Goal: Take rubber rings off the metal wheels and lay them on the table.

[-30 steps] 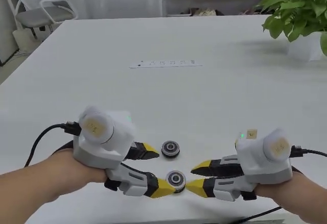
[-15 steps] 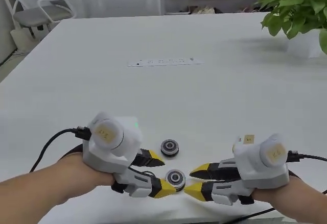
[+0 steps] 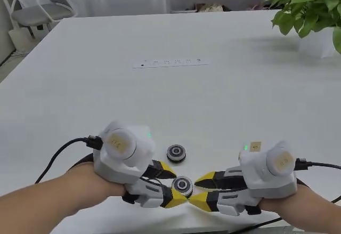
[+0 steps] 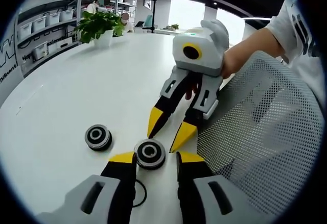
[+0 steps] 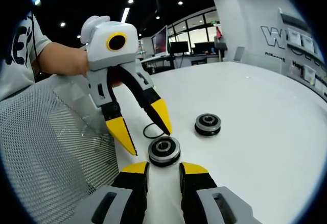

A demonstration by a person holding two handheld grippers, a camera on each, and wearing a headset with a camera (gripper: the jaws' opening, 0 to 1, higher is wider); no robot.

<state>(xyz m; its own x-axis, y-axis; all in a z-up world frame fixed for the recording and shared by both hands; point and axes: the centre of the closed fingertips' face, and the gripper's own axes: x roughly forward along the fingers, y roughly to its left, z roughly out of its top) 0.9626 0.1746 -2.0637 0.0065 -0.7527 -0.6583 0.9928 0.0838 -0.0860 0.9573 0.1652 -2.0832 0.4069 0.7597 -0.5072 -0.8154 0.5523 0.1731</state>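
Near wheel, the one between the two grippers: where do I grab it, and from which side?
Take the wheel across its outer rim, one jaw on each side. It lies flat on the table, hub up, so the low round edge is the only face to pinch. Probably come in low from the person's side, where the left gripper sits lined up, jaws open.
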